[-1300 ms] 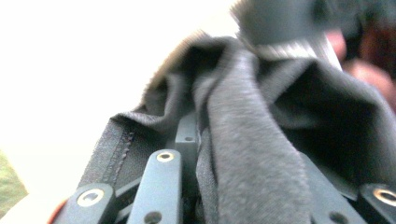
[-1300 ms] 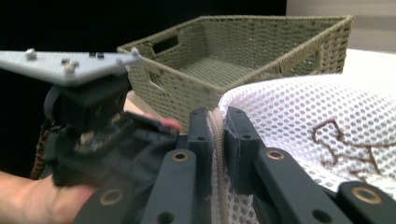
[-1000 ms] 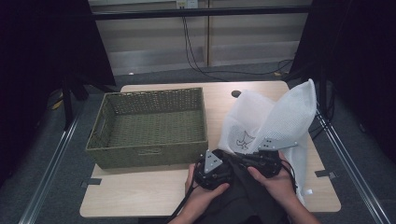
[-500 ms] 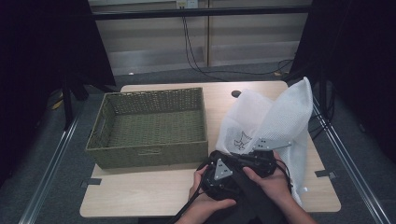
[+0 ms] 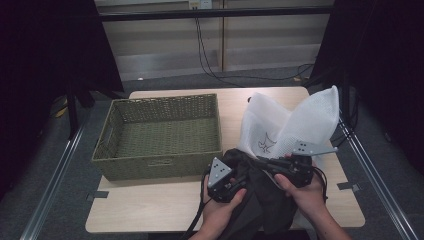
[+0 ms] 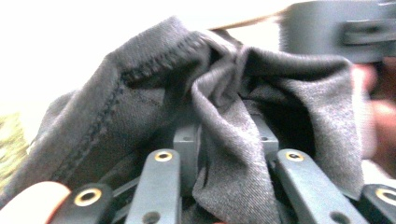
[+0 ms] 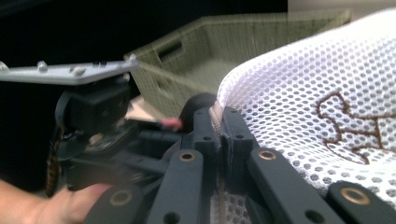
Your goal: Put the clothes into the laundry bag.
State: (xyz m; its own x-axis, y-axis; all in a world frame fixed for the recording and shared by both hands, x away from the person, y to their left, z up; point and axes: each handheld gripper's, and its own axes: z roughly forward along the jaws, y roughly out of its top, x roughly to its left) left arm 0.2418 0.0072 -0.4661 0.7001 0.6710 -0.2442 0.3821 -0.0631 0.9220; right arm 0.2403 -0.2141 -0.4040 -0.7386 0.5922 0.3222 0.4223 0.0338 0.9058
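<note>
Mesh bag (image 5: 295,125): stands upright on the worktop (image 5: 165,205), mouth upward.
Right hand-held gripper (image 5: 265,162): pinching the bag's edge.
Left hand-held gripper (image 5: 239,181): just closing, dark garment (image 5: 265,200) between its jaws (basket (image 5: 160,135) alongside).

- I see a green woven basket (image 5: 159,136) standing on the left half of the table.
- The pale wooden table (image 5: 150,207) shows bare board in front of it.
- Black cables (image 5: 210,55) hang down the wall behind.
</note>
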